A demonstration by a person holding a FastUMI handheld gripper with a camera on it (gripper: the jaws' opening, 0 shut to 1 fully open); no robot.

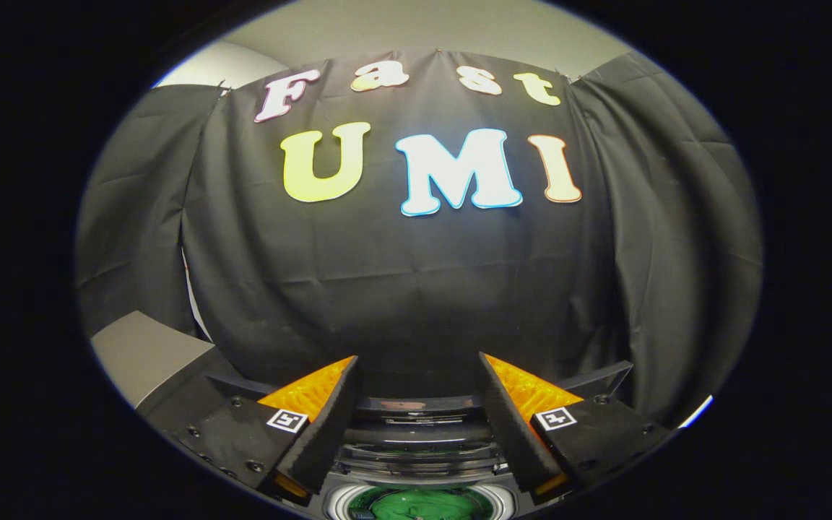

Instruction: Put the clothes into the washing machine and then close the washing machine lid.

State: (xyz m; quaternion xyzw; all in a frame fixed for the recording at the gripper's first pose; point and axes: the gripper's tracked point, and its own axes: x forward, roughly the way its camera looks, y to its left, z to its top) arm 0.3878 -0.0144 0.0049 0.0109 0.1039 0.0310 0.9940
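Hovering released, the hand-held gripper (pixel 416 375) spreads its fingers above green clothes (pixel 419 503) inside the washing machine (pixel 416 440).

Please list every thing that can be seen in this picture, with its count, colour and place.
washing machine: one, dark with shiny bands, low between the fingers and just ahead of them, its round opening uncovered.
clothes: one bundle, green, inside the opening of the washing machine, below the fingers.
cloth wall: one, black, beyond the washing machine.
surface: one, grey, beside the left finger, against the cloth wall.
gripper: one, fingers wide apart, holding nothing, above the washing machine.
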